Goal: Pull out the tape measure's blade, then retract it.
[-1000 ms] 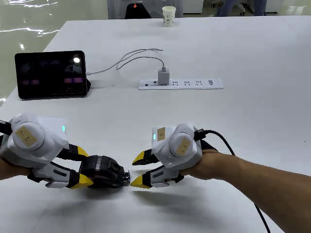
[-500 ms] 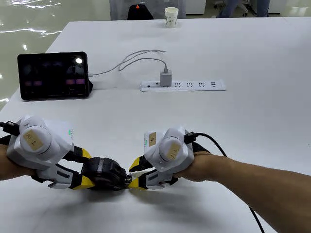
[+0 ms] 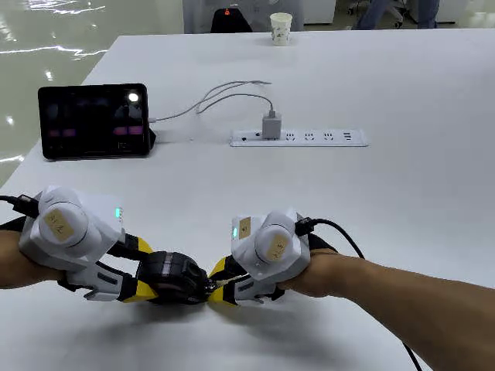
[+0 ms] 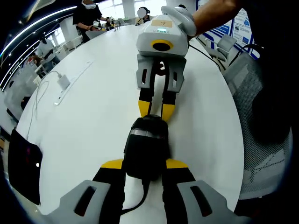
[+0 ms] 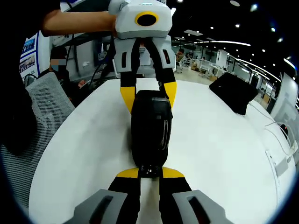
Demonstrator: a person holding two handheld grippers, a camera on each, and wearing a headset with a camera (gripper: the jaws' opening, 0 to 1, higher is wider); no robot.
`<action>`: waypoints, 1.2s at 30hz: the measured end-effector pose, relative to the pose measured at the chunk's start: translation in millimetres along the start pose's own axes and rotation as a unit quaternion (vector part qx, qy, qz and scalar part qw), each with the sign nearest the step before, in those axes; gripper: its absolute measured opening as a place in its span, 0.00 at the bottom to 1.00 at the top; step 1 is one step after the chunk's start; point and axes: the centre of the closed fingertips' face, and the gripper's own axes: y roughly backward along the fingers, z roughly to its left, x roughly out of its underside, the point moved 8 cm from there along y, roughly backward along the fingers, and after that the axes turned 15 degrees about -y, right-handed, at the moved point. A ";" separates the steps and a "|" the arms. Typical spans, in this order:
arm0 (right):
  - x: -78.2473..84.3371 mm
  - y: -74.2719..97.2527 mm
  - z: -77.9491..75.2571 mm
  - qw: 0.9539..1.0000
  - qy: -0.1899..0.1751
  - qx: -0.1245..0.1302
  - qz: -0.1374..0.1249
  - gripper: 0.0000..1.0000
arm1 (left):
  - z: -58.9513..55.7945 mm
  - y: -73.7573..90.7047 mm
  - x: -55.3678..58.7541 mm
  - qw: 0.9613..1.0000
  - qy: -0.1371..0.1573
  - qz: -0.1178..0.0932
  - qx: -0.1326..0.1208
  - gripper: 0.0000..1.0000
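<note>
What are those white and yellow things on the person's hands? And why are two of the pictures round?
They are not robot hands. A person holds a pincher tool, called a gripper, in each hand. One picture comes from a camera on the person's head, looking down at the white table. The two round ones come from little cameras riding on the grippers, looking along their yellow-tipped jaws. The left gripper squeezes a black tape measure. The right gripper pinches its front end, where the blade comes out. Farther back stand a dark tablet, a power strip with a charger plugged in, and a paper cup.
</note>
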 end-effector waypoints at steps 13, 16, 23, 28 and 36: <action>0.3 0.9 1.2 1.000 0.003 -0.001 0.008 0.09 | -0.7 -0.4 -0.1 1.000 0.002 -0.002 0.002 0.24; 0.7 1.7 1.0 1.000 0.000 -0.002 0.010 0.09 | -1.1 -0.1 -0.6 1.000 0.003 -0.001 0.002 0.24; 5.0 7.4 0.2 1.000 -0.002 -0.003 0.015 0.09 | -1.3 0.1 -0.7 1.000 0.005 -0.001 0.003 0.24; 7.5 11.4 -0.1 1.000 -0.001 -0.002 0.019 0.09 | -1.1 0.0 -0.5 1.000 0.006 -0.001 0.002 0.24; 12.7 19.0 -1.4 1.000 -0.001 0.000 0.026 0.09 | -0.9 -0.2 -0.7 1.000 0.010 -0.001 0.003 0.24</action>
